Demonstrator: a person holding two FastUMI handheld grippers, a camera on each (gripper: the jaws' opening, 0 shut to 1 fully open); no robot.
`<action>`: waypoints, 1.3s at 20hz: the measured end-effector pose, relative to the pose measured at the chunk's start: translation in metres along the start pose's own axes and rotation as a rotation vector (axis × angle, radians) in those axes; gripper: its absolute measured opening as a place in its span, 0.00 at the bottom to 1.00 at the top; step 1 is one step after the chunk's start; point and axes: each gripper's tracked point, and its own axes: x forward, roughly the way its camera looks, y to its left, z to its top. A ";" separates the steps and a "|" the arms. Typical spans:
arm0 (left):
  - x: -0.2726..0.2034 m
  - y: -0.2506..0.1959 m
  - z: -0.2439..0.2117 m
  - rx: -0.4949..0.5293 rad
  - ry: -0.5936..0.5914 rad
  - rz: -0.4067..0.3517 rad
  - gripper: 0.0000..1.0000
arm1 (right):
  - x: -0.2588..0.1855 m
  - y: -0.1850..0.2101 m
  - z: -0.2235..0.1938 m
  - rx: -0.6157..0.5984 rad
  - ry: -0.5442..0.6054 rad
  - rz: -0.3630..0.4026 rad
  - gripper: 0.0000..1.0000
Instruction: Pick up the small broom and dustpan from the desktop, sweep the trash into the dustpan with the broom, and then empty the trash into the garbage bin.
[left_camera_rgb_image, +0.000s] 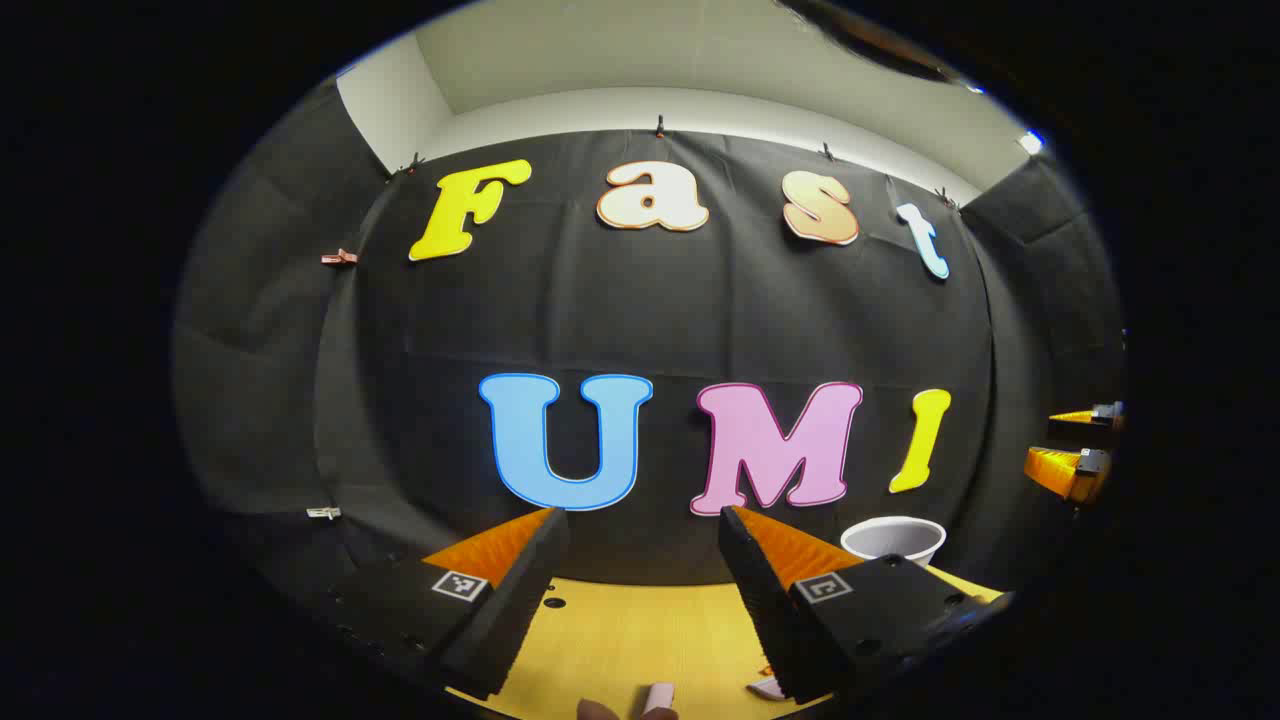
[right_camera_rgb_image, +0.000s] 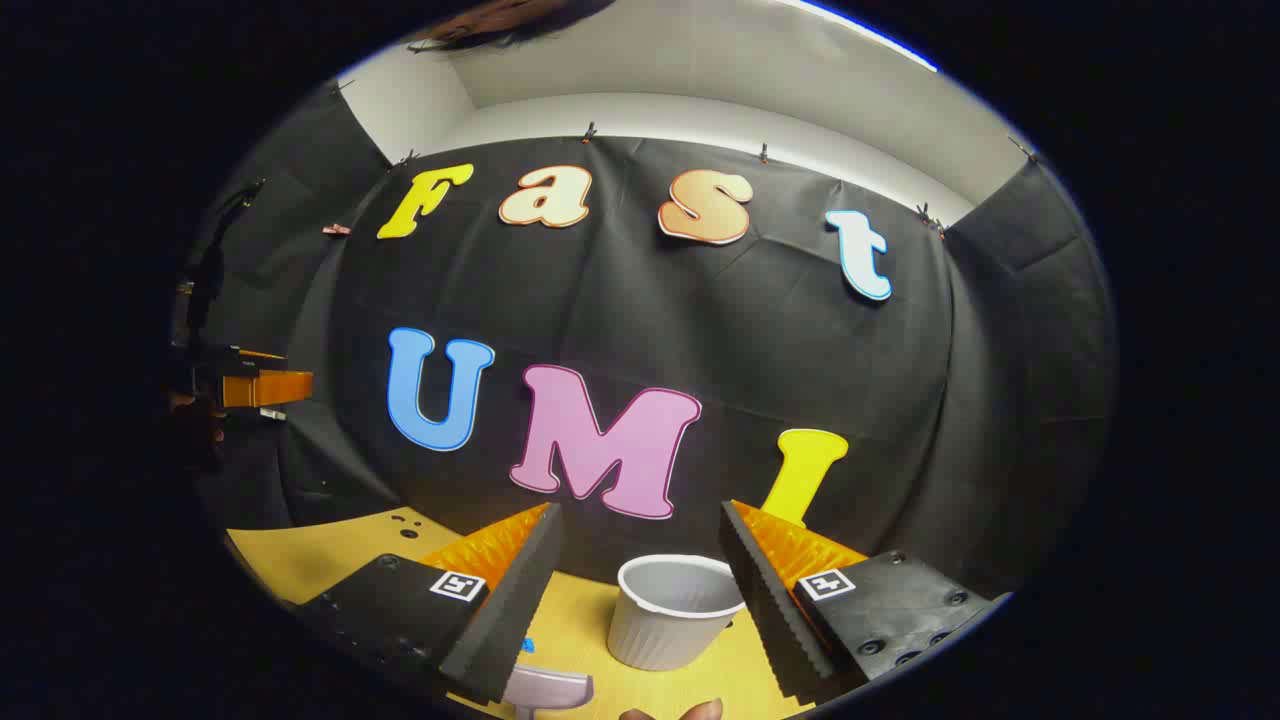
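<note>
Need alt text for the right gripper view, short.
The right gripper hangs above a yellow desktop, jaws wide open and empty, with a white ribbed bin standing between them farther off. A pale grey tool part lies at the bottom edge, and the left gripper shows far left against the black cloth wall.

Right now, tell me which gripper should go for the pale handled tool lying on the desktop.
Right. The right gripper hangs open with the pale tool just below its fingers, beside the white bin. Probably the shorter reach.
</note>
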 end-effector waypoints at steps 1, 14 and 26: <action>-0.001 0.000 -0.005 0.007 0.011 -0.003 0.95 | -0.002 0.004 -0.004 -0.005 0.009 0.004 0.97; -0.007 -0.016 -0.051 0.011 0.076 -0.076 0.95 | -0.011 0.033 -0.043 0.004 0.110 0.035 0.98; -0.024 0.003 -0.118 0.025 0.216 -0.094 0.95 | -0.073 0.103 -0.240 0.015 0.743 0.194 0.97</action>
